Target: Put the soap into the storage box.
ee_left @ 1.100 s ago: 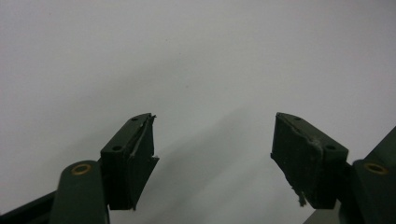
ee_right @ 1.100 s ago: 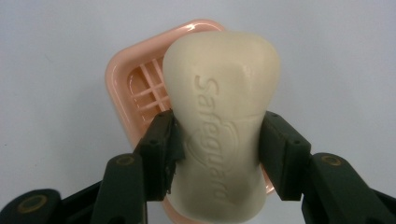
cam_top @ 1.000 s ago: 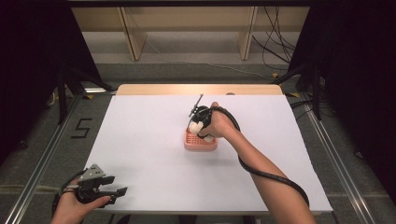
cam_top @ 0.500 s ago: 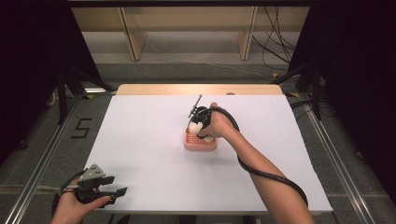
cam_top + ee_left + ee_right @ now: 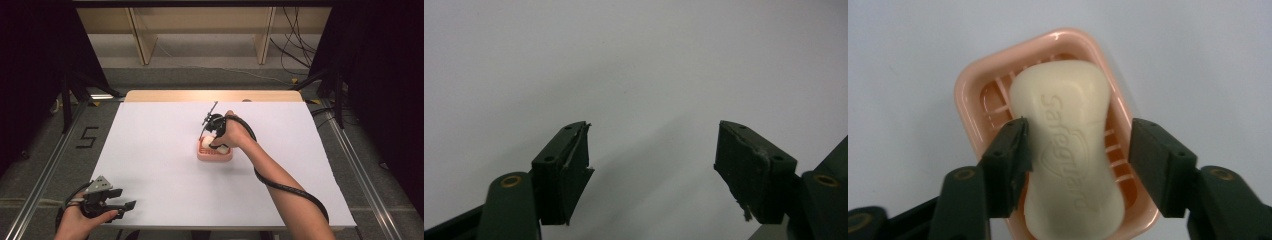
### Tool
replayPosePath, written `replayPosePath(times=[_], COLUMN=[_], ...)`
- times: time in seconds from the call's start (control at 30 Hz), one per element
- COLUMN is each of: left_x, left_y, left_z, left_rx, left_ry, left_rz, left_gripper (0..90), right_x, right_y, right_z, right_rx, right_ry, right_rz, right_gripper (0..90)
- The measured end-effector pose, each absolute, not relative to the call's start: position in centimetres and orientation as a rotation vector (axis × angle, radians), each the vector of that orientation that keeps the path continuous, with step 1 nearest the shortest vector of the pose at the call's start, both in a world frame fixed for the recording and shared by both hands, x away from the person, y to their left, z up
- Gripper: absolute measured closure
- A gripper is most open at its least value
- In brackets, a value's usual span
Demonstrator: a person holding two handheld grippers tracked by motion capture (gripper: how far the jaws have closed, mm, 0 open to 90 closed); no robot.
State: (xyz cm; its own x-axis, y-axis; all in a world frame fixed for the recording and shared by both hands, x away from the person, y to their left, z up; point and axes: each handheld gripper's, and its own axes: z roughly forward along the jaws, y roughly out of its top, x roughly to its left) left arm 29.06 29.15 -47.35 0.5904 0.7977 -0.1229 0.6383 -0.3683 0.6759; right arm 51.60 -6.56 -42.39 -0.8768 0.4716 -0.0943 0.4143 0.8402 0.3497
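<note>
While my right gripper [image 5: 1075,150] hangs over the pink soap dish [image 5: 970,92] near the middle of the white table [image 5: 150,150], its jaws stand parted on either side of the cream soap bar [image 5: 1068,145]. One pad looks to touch the bar's flank or sit just beside it, and a gap shows at the other, so I judge nothing is gripped. In the right gripper view, the bar lies in the dish with its long axis running straight away from me, between the jaws, so they straddle its narrow width. As I judge it, closing would pinch it squarely across the waist. My left gripper [image 5: 117,205] rests well apart at the table's near left corner, jaws spread wide over bare tabletop and holding nothing. My right hand [image 5: 232,132] is plainly the nearer one.
</note>
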Motion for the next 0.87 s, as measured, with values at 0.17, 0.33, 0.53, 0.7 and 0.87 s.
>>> replayPosePath(times=[0.17,0.33,0.53,0.7,0.87], left_x=[29.1,29.1,29.1,29.1,29.2], left_y=[29.1,29.1,29.1,29.1,29.0], left_z=[-47.3,-47.3,-47.4,-47.4,-47.4], left_rx=[2.127,2.127,2.123,2.116,2.133], left_ry=[1.133,1.132,1.140,1.140,1.133], left_rz=[0.298,0.298,0.300,0.301,0.279], left_gripper=[29.4,29.4,29.4,29.2,28.9], right_x=[51.2,50.2,47.8,43.5,38.2], right_y=[-6.8,-7.9,-10.4,-14.1,-17.8], right_z=[-41.6,-41.0,-40.7,-41.7,-43.7], right_rx=[0.706,0.737,0.856,1.007,1.113], right_ry=[2.833,2.785,2.718,2.690,2.661], right_rz=[0.527,0.603,0.724,0.790,0.765], right_gripper=[34.9,34.2,41.4,55.8,56.3])
